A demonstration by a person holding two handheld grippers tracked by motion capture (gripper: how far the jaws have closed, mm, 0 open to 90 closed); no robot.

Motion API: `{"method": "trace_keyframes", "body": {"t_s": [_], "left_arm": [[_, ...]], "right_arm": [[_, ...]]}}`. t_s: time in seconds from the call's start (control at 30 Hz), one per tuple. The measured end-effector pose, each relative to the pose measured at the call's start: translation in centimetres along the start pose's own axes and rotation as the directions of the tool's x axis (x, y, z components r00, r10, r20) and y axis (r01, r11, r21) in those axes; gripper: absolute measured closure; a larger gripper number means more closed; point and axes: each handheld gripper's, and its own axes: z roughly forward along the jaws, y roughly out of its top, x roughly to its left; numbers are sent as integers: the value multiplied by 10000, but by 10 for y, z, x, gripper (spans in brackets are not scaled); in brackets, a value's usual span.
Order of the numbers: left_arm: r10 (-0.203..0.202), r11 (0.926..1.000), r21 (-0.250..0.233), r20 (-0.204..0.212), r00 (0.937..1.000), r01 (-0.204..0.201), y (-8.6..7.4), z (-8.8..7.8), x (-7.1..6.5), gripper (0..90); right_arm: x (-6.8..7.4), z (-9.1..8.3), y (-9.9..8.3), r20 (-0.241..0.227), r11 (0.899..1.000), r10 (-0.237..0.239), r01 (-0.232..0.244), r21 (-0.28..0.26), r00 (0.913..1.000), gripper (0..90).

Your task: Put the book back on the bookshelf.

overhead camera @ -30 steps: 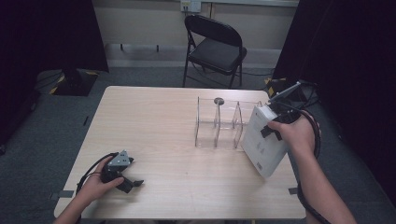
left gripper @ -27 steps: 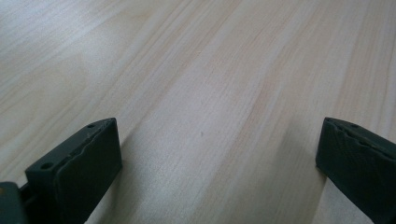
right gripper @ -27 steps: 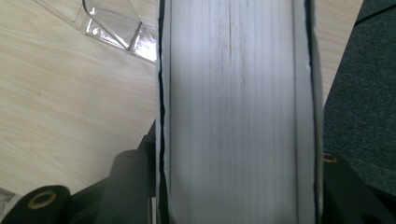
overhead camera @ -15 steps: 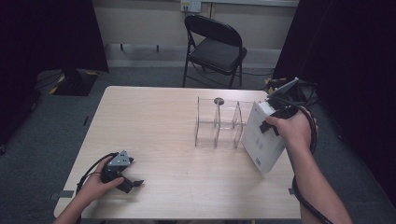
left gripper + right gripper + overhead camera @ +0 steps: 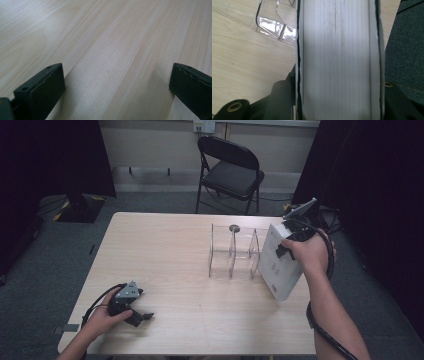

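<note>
Resting low at the near left corner of the table (image 5: 165, 245), left gripper (image 5: 131, 306) in the person's left hand, jaws spread wide with nothing but bare wood between them; cable looping back toward the table's edge. Seen from the left gripper view, two black jaws standing far apart at the bottom corners over pale wood grain.

Farther in and over to the right edge, right gripper (image 5: 289, 240) clenched on a thick white book (image 5: 280, 265), gripped near its upper end. Book tilted, top leaning away toward the far right, lower corner down at the tabletop near the right edge. From the right gripper view, page edges (image 5: 337, 57) of the book packed between the two jaws, covers pressed on either side.

Just left of the book, clear acrylic rack (image 5: 234, 252) with upright dividers, standing on the table, its right end close beside the book's face; touching or not, impossible to tell.

Beyond the table, black folding chair (image 5: 231, 167) on grey carpet against the far wall.
</note>
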Motion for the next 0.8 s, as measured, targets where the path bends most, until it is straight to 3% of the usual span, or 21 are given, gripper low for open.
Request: {"method": "trace_keyframes", "body": {"t_s": [0.8], "left_arm": [[2,10000,0,-7,10000,-2,0,0,0,0]], "right_arm": [[-2,9,17,-13,9992,401,-402,-76,9992,524]]}}
